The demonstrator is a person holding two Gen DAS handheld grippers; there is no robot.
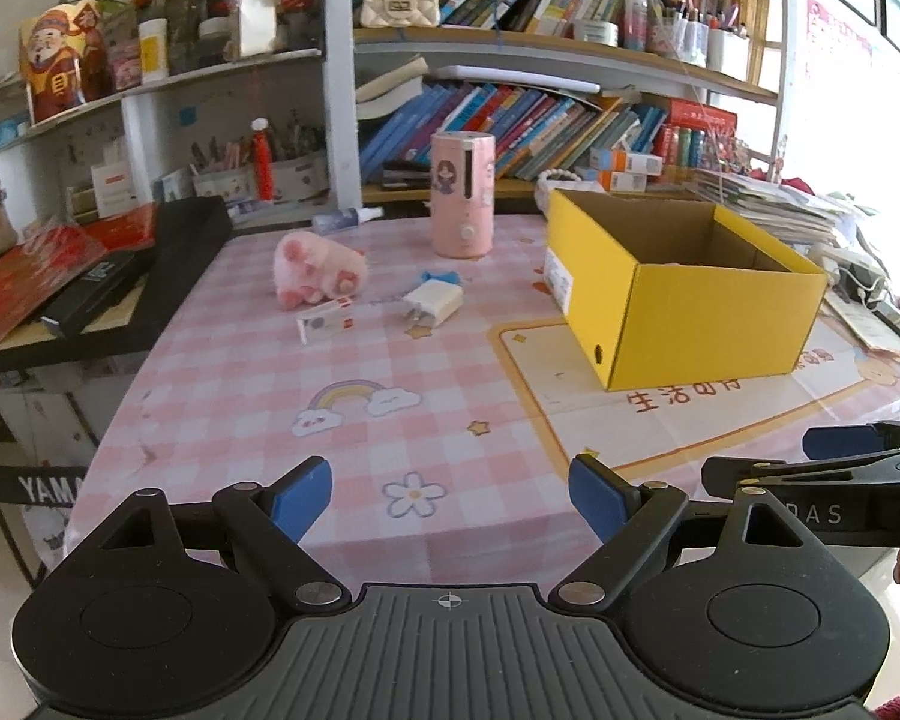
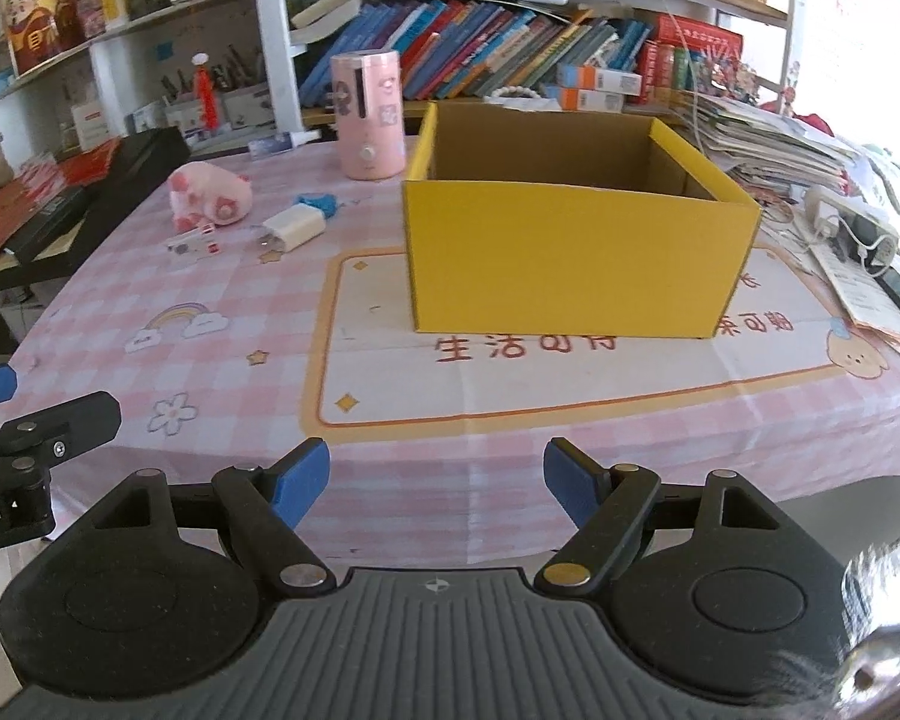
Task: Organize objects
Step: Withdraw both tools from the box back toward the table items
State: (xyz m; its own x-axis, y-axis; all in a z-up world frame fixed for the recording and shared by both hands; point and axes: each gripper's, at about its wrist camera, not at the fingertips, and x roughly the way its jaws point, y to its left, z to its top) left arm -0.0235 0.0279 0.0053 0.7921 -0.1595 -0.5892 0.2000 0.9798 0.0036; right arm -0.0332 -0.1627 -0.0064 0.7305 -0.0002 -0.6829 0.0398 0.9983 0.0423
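So the left gripper [image 1: 450, 501] was hanging over the near edge of the tabletop [image 1: 450, 420], jaws spread wide with nothing between the blue pads, just checkered cloth under them. Going left to right: off the left edge of the tabletop sat a black keyboard-looking thing [image 1: 168, 276] with red packets on it, so that side was boxed in. Then on the far-left part of the cloth, the pink plush pig [image 1: 318, 267] lay on its side, with a small white card pack [image 1: 324, 319] touching its front. Just right of those, a white charger block [image 1: 433, 303] with a bit of blue thing [image 1: 441, 277] behind it. Behind that cluster stood the pink cylinder humidifier [image 1: 462, 195], upright, near the back edge by the bookshelf [image 1: 540, 114].

Right of centre was the yellow box [image 2: 576, 252], open top, looked empty from what showed, sitting on the printed mat panel. Its right side was close to a messy pile of papers [image 2: 768, 150] and a power strip [image 2: 852, 228], not much room there.

The whole front half of the tabletop between the grippers and the stuff was clear cloth. The right gripper [image 2: 437, 483] was also at the near edge, facing the box, jaws apart and holding nothing
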